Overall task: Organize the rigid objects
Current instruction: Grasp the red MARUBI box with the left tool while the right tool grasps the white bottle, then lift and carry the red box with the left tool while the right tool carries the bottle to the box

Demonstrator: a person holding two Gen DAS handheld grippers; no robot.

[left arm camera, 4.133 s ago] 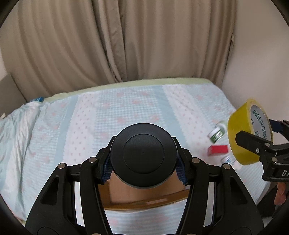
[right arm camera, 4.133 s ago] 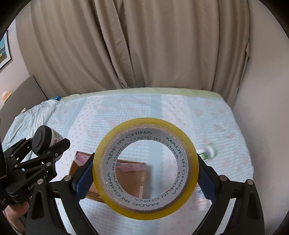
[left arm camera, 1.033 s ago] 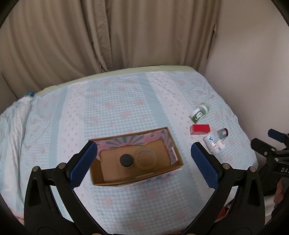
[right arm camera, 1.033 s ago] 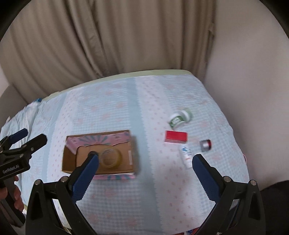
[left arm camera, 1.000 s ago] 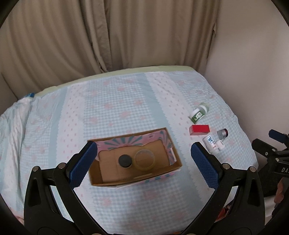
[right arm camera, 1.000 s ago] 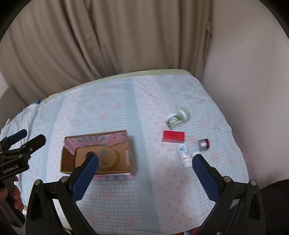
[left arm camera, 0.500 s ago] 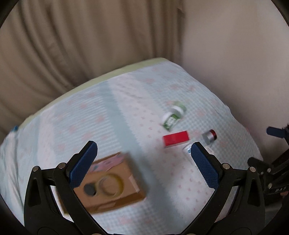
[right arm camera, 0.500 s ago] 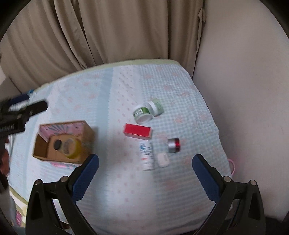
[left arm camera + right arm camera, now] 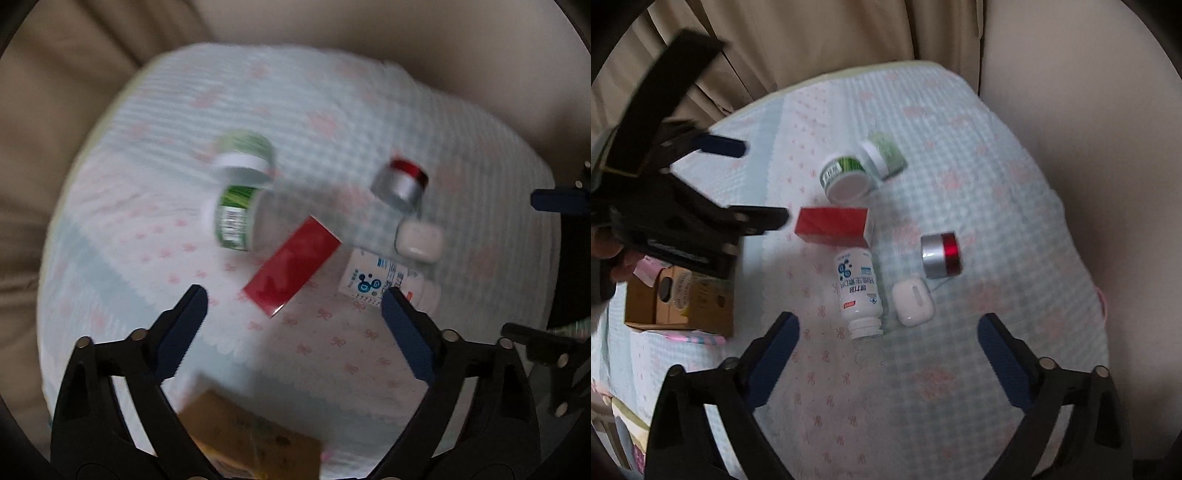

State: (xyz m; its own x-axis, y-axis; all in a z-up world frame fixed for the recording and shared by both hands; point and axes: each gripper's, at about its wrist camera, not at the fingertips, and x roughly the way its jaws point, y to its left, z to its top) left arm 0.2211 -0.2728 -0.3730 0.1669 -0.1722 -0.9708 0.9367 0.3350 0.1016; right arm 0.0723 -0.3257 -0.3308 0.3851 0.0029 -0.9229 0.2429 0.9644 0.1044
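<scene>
Both tongs left the box (image 9: 679, 302), tape (image 9: 687, 291) inside.

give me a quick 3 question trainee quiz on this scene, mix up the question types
1. True or false: the red box lies inside the cardboard box.
2. Multiple choice: the white earbud case lies nearest to A) the green-labelled jar B) the silver and red cylinder C) the cardboard box.
3. Fill in: the white bottle lies on its ____.

Key: 1 false, it lies on the bedsheet. 2 B. 3 side.
</scene>
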